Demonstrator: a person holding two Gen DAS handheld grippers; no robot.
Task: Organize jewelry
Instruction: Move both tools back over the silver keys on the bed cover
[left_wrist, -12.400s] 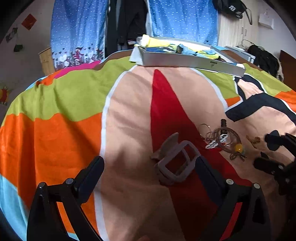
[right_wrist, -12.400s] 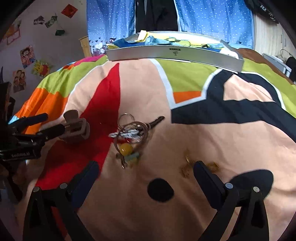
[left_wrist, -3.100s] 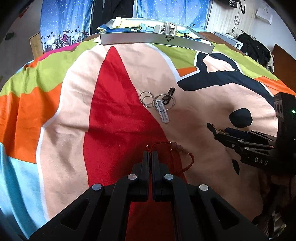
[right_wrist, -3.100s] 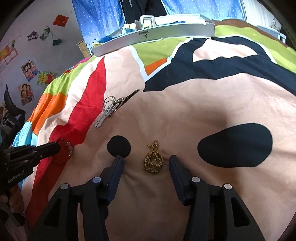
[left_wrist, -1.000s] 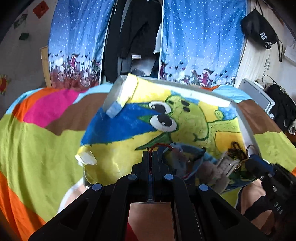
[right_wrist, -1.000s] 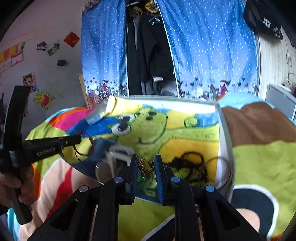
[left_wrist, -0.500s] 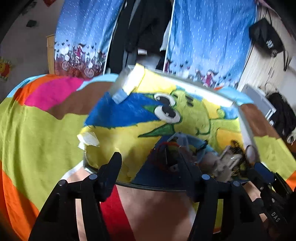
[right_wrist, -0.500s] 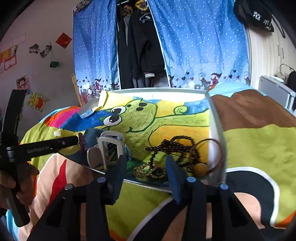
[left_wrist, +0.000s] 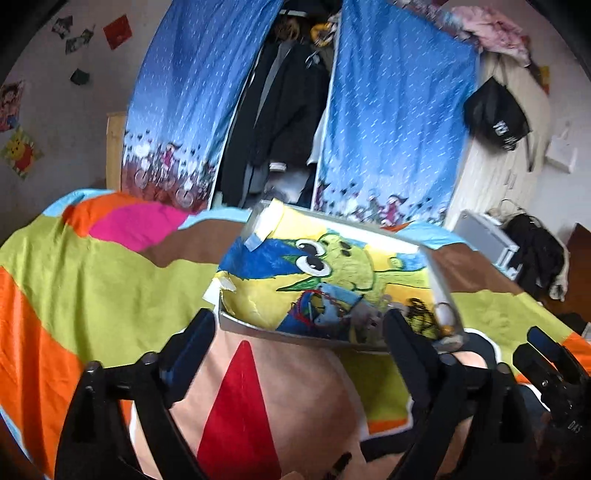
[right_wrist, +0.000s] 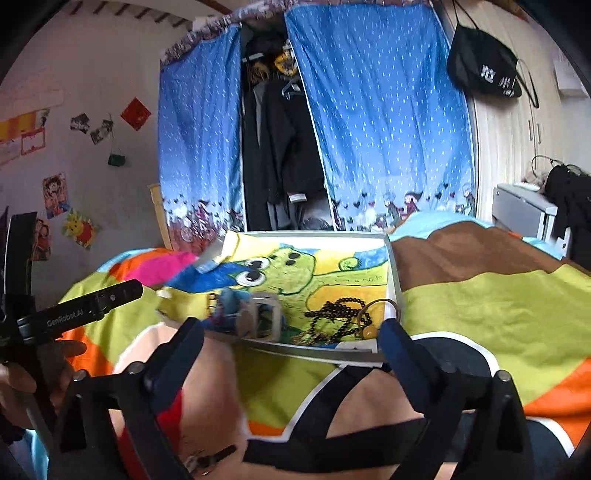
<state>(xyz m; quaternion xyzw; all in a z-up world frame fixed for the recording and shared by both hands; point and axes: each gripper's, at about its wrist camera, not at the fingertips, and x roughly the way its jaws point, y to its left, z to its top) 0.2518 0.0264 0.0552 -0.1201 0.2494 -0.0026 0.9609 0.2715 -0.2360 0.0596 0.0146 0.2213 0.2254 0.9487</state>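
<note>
Both grippers, left (left_wrist: 297, 334) and right (right_wrist: 291, 341), hover with jaws apart and empty just short of the tray (right_wrist: 314, 352) on the bed (right_wrist: 480, 295), the jewelry (right_wrist: 332, 317) pooled at its near edge.

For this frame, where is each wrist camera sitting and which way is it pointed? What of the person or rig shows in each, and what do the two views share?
Left wrist: low over the bedspread, facing the tray and blue curtains; the left gripper shows open, with the right gripper at lower right.
Right wrist: also low over the bed, facing the same tray; the right gripper shows open, with the left gripper and a hand at left.
Shared: tray, curtains, bedspread, black beads.
</note>
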